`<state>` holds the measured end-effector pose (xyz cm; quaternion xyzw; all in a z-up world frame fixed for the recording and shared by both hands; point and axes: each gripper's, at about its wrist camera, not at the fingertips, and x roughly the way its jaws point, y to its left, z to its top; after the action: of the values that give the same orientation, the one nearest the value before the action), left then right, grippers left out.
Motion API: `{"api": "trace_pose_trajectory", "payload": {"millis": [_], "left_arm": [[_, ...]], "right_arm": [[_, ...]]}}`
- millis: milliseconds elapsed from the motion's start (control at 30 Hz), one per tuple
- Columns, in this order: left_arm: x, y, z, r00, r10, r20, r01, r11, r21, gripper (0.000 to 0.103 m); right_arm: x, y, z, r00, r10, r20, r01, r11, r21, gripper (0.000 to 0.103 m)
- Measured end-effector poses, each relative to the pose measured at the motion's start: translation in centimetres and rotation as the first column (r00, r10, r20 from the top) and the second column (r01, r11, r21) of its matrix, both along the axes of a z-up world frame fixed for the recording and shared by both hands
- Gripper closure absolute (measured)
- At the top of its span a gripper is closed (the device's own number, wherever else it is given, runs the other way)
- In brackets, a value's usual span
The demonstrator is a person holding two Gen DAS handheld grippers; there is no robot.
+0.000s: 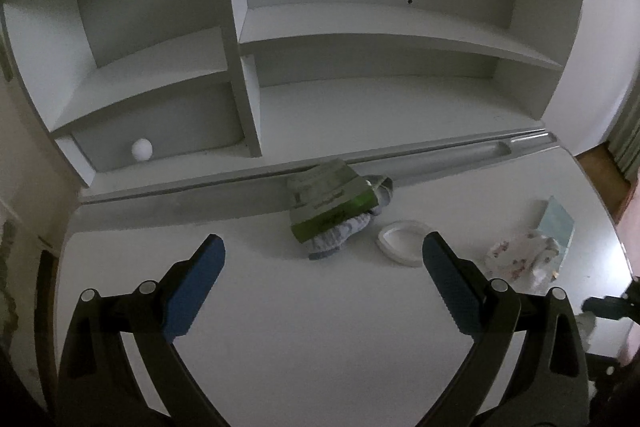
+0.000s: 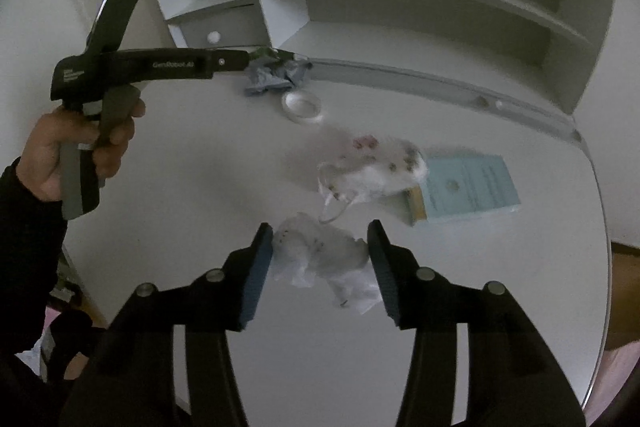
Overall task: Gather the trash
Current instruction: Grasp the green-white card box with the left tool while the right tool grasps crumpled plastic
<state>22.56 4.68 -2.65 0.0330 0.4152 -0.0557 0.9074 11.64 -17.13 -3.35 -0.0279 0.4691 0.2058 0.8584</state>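
My right gripper is open, its blue-padded jaws on either side of a crumpled white tissue lying on the white desk; whether the pads touch it I cannot tell. A second white wrapper with pink and dark spots lies just beyond; it also shows in the left wrist view. My left gripper is open and empty above the desk, facing a green and white box lying on a blue-grey cloth. A white lid lies by its right finger.
A light blue booklet lies at the right, partly under the spotted wrapper. A white shelf unit stands at the desk's back, with a drawer and its round white knob. The desk's rounded edge runs along the right.
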Motion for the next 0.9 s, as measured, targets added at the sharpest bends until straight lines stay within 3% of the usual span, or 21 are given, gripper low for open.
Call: {"api": "trace_pose_trajectory", "payload": {"millis": [67,100,400,433,533,600,900], "left_arm": [[0.2,-0.2,-0.2,1.000,0.004,-0.001,-0.004,1.000,0.012,0.007],[0.2,-0.1,-0.2,1.000,0.004,-0.003,-0.004,1.000,0.013,0.007],[0.3,-0.2,-0.4,1.000,-0.003,-0.010,0.004,0.999,0.033,0.007],[0.5,-0.2,-0.4,1.000,-0.007,-0.009,0.007,0.999,0.035,0.007],[1.0,-0.3,-0.7,1.000,-0.001,-0.016,0.001,0.999,0.040,0.007],[1.5,-0.4,-0.7,1.000,0.005,-0.021,-0.004,1.000,0.026,0.007],[5.2,0.0,-2.1,0.989,0.097,-0.107,-0.103,0.994,-0.045,0.007]], "right_arm": [[-0.3,-0.6,-0.4,1.000,-0.010,-0.007,0.010,1.000,-0.003,0.040],[-0.5,-0.9,-0.6,1.000,-0.013,-0.002,0.013,1.000,-0.005,0.038],[-1.6,-2.4,-3.7,0.999,-0.012,-0.052,0.011,1.000,-0.017,0.035],[-1.6,-2.2,-4.1,0.999,-0.007,-0.054,0.005,1.000,-0.027,0.035],[-1.8,-1.9,-4.7,0.999,0.000,-0.049,-0.002,0.999,-0.047,0.052],[-2.2,-1.8,-4.6,0.999,0.021,-0.049,-0.022,0.999,-0.027,0.058],[-3.0,-1.9,-4.2,0.999,0.026,-0.047,-0.027,1.000,-0.011,0.059]]}}
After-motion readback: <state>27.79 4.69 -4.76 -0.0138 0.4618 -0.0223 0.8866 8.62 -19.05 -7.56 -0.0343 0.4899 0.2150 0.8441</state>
